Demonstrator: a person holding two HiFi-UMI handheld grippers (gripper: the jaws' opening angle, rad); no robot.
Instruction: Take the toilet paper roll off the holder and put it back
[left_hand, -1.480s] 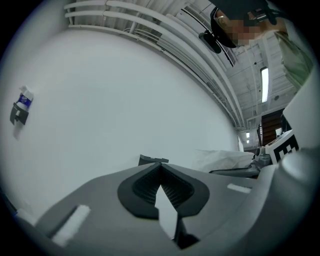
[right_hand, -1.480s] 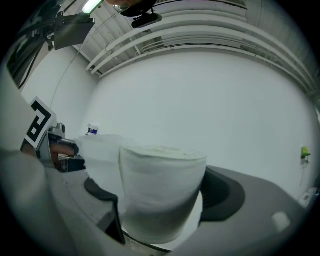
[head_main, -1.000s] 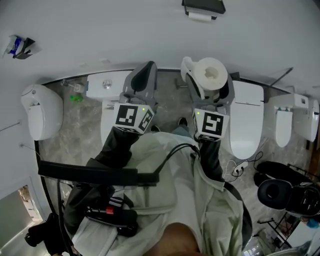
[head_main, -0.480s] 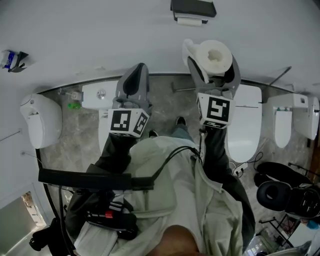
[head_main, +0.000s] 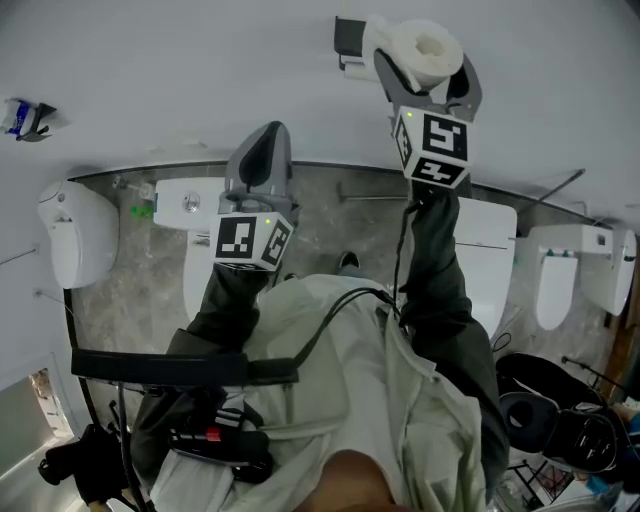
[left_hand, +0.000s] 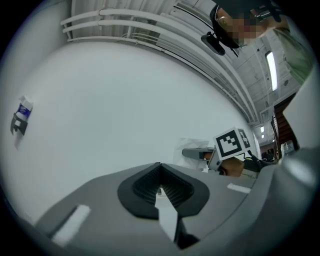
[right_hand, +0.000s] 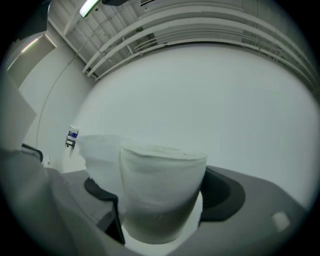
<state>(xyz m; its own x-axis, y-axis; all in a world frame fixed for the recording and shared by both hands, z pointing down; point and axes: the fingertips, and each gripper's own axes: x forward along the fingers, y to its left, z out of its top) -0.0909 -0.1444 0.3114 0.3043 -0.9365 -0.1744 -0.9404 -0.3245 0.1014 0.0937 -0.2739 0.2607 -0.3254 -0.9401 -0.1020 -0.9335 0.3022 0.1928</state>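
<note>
In the head view the white toilet paper roll (head_main: 432, 45) stands upright between the jaws of my right gripper (head_main: 425, 55), which is shut on it. It is raised against the white wall, just right of the black holder (head_main: 347, 40). The right gripper view shows the roll (right_hand: 160, 192) clamped between the dark pads, with a loose sheet (right_hand: 100, 155) hanging to its left. My left gripper (head_main: 262, 150) is lower and to the left, shut with nothing in it. In the left gripper view its jaws (left_hand: 160, 187) meet, and the holder (left_hand: 196, 154) shows beyond them beside the right gripper's marker cube (left_hand: 231, 144).
Several white toilets stand on the grey floor below: one at left (head_main: 75, 235), one under the left gripper (head_main: 190, 205), one at right (head_main: 490, 250). A small blue-and-white item (head_main: 20, 115) is fixed to the wall. Dark gear (head_main: 560, 430) lies at lower right.
The right gripper has carried the roll up and toward the wall, now level with the holder. The left gripper has shifted a little toward the wall, still shut.
</note>
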